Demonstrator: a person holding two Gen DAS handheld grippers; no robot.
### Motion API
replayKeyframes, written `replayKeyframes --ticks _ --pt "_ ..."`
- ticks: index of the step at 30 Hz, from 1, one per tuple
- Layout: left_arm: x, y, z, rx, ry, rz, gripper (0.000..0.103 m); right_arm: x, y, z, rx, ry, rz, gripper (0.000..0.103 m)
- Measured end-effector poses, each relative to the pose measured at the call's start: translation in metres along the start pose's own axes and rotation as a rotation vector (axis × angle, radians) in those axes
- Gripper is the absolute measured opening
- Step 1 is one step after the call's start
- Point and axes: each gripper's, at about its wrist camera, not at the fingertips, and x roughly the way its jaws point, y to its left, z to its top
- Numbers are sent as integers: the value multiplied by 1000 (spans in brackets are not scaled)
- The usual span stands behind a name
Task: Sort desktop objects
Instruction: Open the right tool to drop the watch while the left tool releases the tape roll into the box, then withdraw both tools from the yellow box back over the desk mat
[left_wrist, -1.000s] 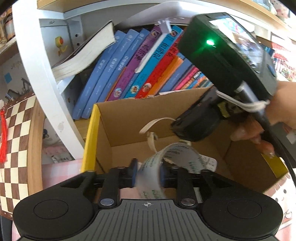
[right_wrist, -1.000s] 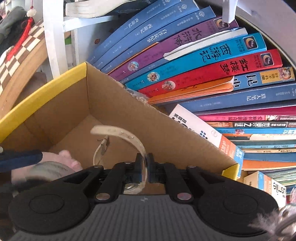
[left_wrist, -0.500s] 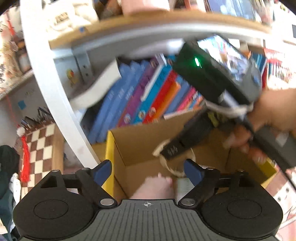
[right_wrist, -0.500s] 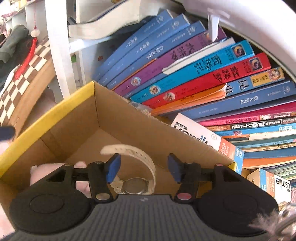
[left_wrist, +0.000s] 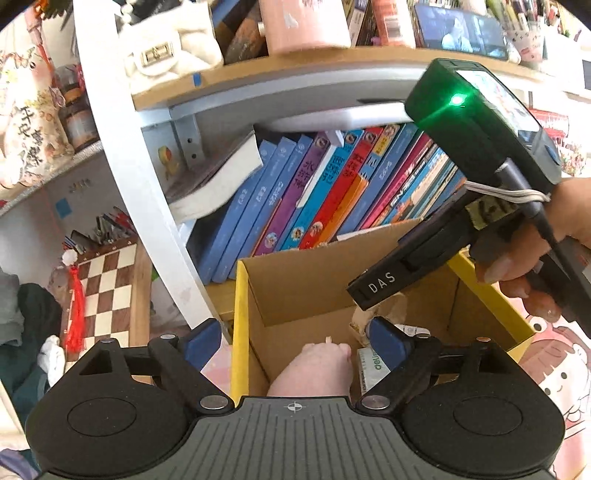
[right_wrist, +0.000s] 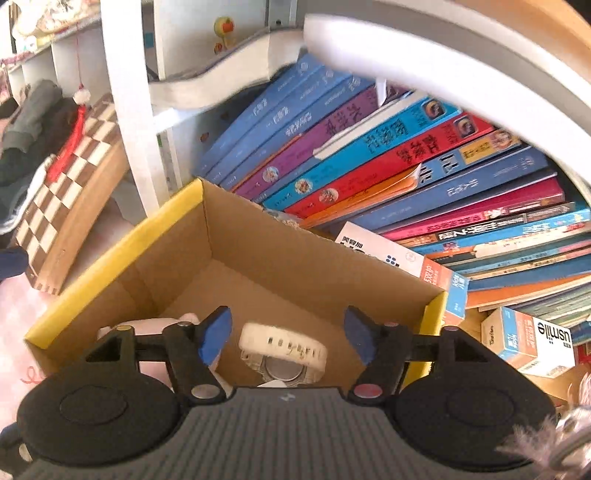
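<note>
Both the left gripper (left_wrist: 293, 341) and the right gripper (right_wrist: 288, 334) are held released above the cardboard box (right_wrist: 295, 258), the watch (right_wrist: 282, 354) being seen at 6 o'clock inside it.

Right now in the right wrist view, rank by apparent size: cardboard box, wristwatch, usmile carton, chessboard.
1. cardboard box, clearly largest.
2. chessboard.
3. usmile carton and wristwatch look similar; the watch is nearer the camera and partly hidden, so no ranking between them.

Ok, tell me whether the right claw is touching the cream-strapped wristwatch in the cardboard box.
Apart. In the right wrist view the right claw is spread wide, and the cream-strapped wristwatch lies on the cardboard box floor between the blue fingertips, with bare cardboard either side.
</note>
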Motion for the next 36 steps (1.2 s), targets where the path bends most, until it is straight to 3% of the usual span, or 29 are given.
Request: replayKeyframes --ticks 7,17,28,36 --pt "-25 3 0 -6 -27 4 91 -37 15 -8 -4 -54 -12 78" --pt "-76 20 -12 -35 -45 34 92 -106 26 -23 125 -137 -39 86" --pt "-147 31 -31 -50 -98 10 97 -176 64 -61 131 -196 -92 91" --pt "-197 41 -54 -70 -119 -17 100 -229 97 -106 160 -221 -85 93"
